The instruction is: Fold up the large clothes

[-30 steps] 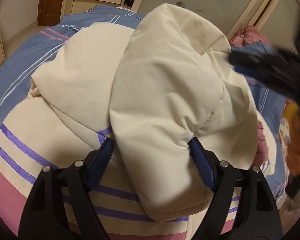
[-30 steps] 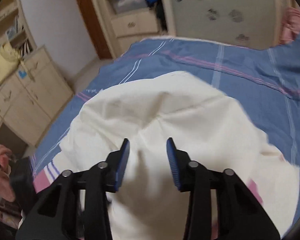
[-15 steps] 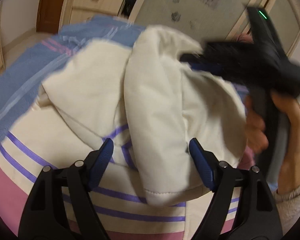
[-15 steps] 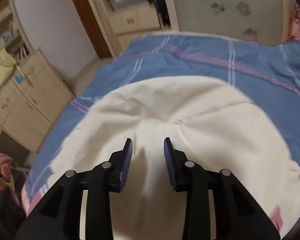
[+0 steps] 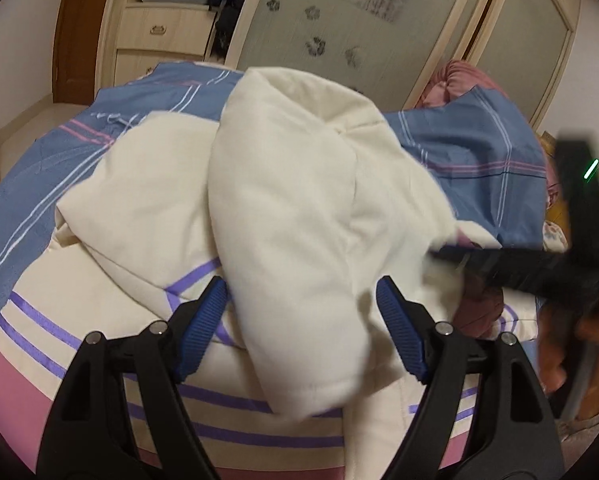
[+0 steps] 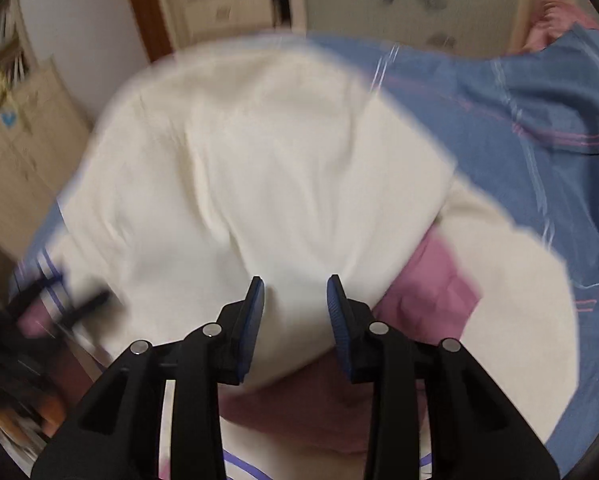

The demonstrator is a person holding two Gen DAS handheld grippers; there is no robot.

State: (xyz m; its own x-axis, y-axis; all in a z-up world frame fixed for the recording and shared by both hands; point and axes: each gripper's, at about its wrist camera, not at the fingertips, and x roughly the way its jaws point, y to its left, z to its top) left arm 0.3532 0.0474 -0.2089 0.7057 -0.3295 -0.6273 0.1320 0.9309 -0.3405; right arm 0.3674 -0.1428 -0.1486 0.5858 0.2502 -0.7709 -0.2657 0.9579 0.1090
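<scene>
A large cream padded garment (image 5: 291, 208) with purple and pink stripes lies bunched on the blue bed cover (image 5: 51, 168). A thick cream fold of it hangs between the wide-spread blue pads of my left gripper (image 5: 301, 312), which is open. My right gripper (image 6: 295, 300) is open too, with its pads apart over the cream cloth (image 6: 259, 168); a pink part (image 6: 431, 292) of the garment shows to its right. The right gripper also shows blurred at the right in the left wrist view (image 5: 539, 276).
The blue striped bed cover (image 6: 519, 112) spreads around the garment. A wardrobe with frosted doors (image 5: 339, 20) and wooden drawers (image 5: 159, 36) stand behind the bed. A wooden cabinet (image 6: 15, 152) stands at the left. A pink pillow (image 5: 459, 80) lies at the head.
The right gripper has swung down from the top of the cream fold to the garment's right side, and its pads have opened wider. The left gripper has stayed open around the fold.
</scene>
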